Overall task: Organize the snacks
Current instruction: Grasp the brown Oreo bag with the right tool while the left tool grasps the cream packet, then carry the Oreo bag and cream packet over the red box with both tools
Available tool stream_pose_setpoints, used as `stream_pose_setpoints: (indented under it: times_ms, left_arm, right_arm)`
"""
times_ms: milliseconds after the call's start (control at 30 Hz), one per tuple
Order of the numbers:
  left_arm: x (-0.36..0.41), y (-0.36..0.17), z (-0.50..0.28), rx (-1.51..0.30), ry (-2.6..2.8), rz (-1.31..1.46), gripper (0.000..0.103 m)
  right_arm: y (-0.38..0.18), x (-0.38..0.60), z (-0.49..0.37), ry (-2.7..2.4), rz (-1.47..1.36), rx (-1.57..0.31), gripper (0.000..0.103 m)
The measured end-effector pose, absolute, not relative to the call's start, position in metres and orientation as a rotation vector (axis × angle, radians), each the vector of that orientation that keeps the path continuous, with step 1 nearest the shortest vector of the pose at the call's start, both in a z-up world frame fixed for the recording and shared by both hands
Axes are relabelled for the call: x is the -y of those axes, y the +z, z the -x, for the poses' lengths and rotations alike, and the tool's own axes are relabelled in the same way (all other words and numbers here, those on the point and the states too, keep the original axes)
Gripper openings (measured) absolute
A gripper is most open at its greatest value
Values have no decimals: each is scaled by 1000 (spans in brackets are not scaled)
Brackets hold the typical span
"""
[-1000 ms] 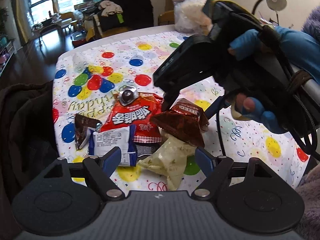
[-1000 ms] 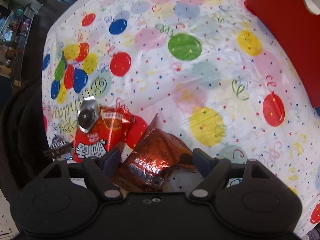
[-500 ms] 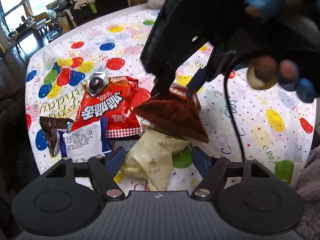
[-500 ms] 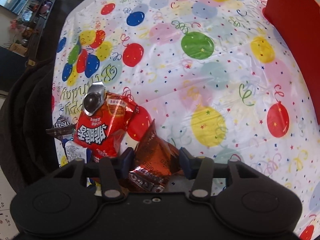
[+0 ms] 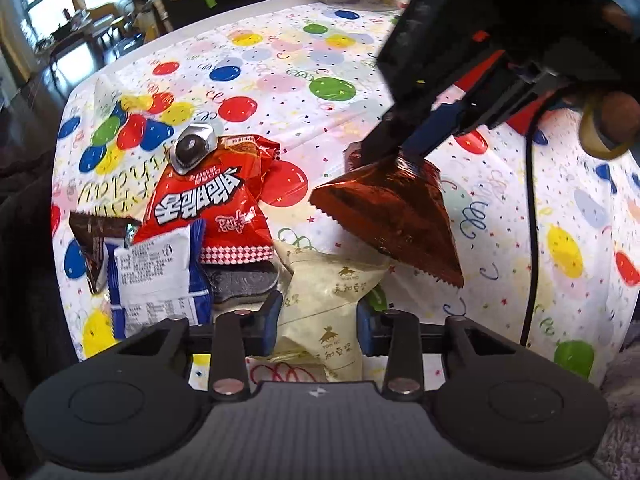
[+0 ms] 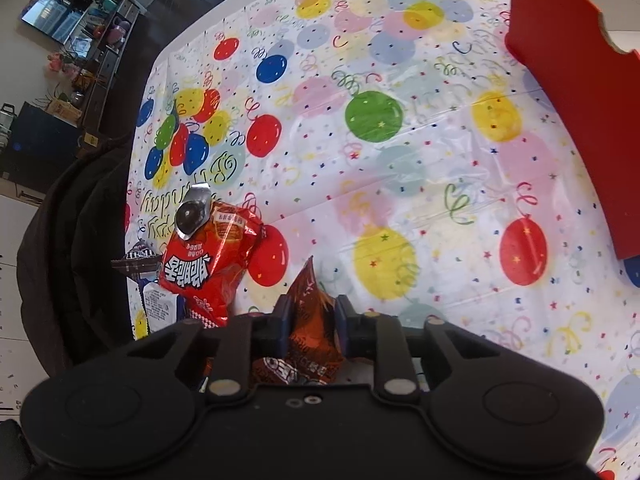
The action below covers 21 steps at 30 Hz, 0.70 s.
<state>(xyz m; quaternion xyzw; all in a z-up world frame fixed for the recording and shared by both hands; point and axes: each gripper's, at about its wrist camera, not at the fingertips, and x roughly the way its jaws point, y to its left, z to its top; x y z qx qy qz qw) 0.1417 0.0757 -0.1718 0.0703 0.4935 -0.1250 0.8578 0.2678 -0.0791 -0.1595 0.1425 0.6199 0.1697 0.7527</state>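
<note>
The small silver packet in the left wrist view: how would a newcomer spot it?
On the balloon tablecloth, find the snack pile. The silver packet lies on the far end of the red bag. Alone there, it is shiny foil around a dark round centre.

My left gripper (image 5: 318, 322) covers the near end of the cream sachet (image 5: 332, 296); I can't tell whether its closing pads press it yet. A grey packet (image 5: 244, 282) shows only an edge under the red bag (image 5: 212, 208). My right gripper (image 6: 311, 320) hides the brown packet's (image 6: 312, 320) lower half. The red box (image 6: 576, 92) runs off the right edge. Small print on the blue-and-white wrapper (image 5: 158, 276) is unreadable.
</note>
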Motion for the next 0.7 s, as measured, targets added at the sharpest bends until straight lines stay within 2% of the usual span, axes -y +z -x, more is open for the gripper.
stream_pose_setpoints:
  times_ms: [100, 233, 300, 367, 500, 567, 700]
  left_arm:
    - [-75, -171, -142, -1045, -240, -112, 34]
    - [-76, -171, -138, -1048, -225, -73, 33]
    - [-79, -170, -134, -1051, -217, -46, 32]
    - [-83, -169, -129, -1052, -205, -24, 32]
    - [-94, -167, -118, -1052, -172, 49, 31]
    - [-99, -165, -111, -1046, -156, 75, 31]
    - [-107, -163, -101, -1043, -117, 123, 31]
  right_arm:
    - [-159, 88, -268, 381, -335, -1374, 23]
    - [-151, 93, -264, 411, -322, -1369, 33]
    - [-147, 92, -263, 440, -306, -1366, 45]
    - [-142, 91, -260, 461, -276, -1346, 71]
    - [-139, 77, -255, 543, -141, -1342, 82]
    - [-139, 63, -250, 606, -30, -1322, 91]
    - [-147, 38, -239, 674, 166, -1282, 93]
